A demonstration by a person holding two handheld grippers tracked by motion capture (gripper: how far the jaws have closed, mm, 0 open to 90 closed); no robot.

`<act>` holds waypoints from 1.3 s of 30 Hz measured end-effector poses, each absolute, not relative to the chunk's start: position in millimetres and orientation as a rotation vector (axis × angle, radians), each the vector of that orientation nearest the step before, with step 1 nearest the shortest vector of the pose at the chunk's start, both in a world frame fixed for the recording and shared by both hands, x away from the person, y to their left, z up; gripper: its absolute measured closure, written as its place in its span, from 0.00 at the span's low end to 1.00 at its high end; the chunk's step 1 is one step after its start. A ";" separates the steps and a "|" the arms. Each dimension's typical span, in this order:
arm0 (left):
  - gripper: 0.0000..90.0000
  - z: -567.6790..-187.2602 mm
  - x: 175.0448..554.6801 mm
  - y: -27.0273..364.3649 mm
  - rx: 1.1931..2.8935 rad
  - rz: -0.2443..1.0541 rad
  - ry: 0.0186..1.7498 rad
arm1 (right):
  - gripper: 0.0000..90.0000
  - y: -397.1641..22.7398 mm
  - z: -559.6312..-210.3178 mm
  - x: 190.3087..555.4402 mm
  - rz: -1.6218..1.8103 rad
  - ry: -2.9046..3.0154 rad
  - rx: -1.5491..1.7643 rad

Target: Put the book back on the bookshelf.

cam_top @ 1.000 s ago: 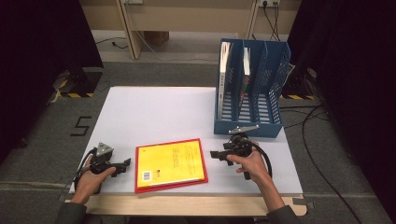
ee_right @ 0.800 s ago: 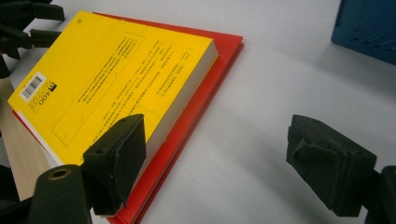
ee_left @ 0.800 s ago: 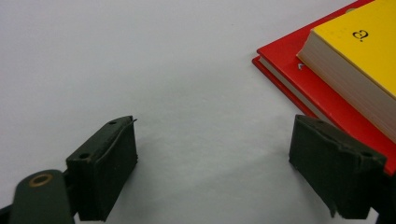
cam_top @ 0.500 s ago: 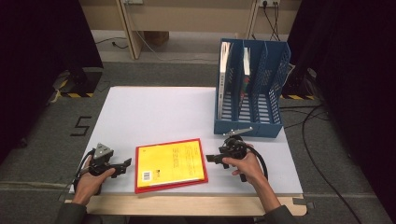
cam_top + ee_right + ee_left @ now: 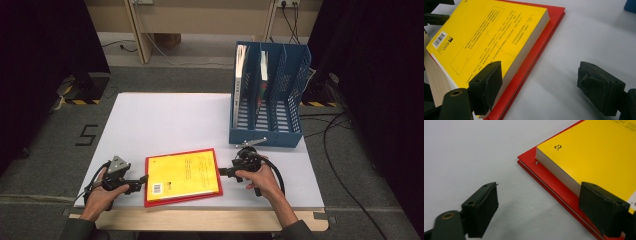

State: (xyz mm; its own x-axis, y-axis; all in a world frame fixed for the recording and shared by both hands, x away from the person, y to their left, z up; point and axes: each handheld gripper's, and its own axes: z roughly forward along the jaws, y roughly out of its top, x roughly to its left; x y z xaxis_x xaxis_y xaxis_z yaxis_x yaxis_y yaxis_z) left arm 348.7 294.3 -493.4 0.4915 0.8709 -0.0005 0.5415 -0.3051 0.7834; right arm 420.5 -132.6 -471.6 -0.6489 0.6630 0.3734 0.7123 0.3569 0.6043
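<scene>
A yellow paperback [image 5: 182, 172] lies flat on a larger red hardcover book [image 5: 185, 198] near the table's front edge. My left gripper [image 5: 139, 183] is at the books' left edge, open. In the left gripper view, one jaw hangs over the red book [image 5: 549, 180] beside the yellow book [image 5: 599, 152], and the other over bare table; the gripper [image 5: 541, 212] holds nothing. My right gripper [image 5: 223, 172] is at the books' right edge, open. In the right gripper view, one jaw of the gripper [image 5: 544, 92] hangs over the yellow book's [image 5: 491, 32] corner, above the red book [image 5: 541, 42].
A blue file rack [image 5: 270, 135] stands at the back right of the white table [image 5: 165, 120], with upright books [image 5: 240, 75] in its left slots. A wooden strip [image 5: 200, 220] runs along the table's front edge. Cables lie on the floor to the right.
My right gripper has edged a little left and down toward the books' right edge. The left gripper and the books have stayed put.
</scene>
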 end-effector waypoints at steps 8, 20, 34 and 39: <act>0.19 -494.1 349.6 294.9 1.989 0.536 1.153 | 0.24 -125.5 -474.5 419.5 -1.181 -2.507 -1.263; 0.20 -491.6 351.9 274.6 2.036 0.549 1.099 | 0.24 -118.2 -481.7 420.9 -1.164 -2.478 -1.248; 0.17 -494.0 354.5 277.2 2.012 0.503 1.131 | 0.25 -108.1 -488.0 423.4 -1.234 -2.360 -1.257; 0.17 -493.9 354.1 275.8 2.016 0.511 1.127 | 0.21 -105.5 -488.3 423.2 -1.238 -2.317 -1.300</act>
State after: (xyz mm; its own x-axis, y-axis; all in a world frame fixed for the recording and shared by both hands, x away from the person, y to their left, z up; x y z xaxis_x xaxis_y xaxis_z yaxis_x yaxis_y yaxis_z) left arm 354.1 275.8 -493.9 0.5311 0.8471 -0.0179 0.5445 -0.3250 0.7732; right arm 423.2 -105.5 -488.3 -0.5890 0.6054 0.5353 0.7815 0.2580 0.5681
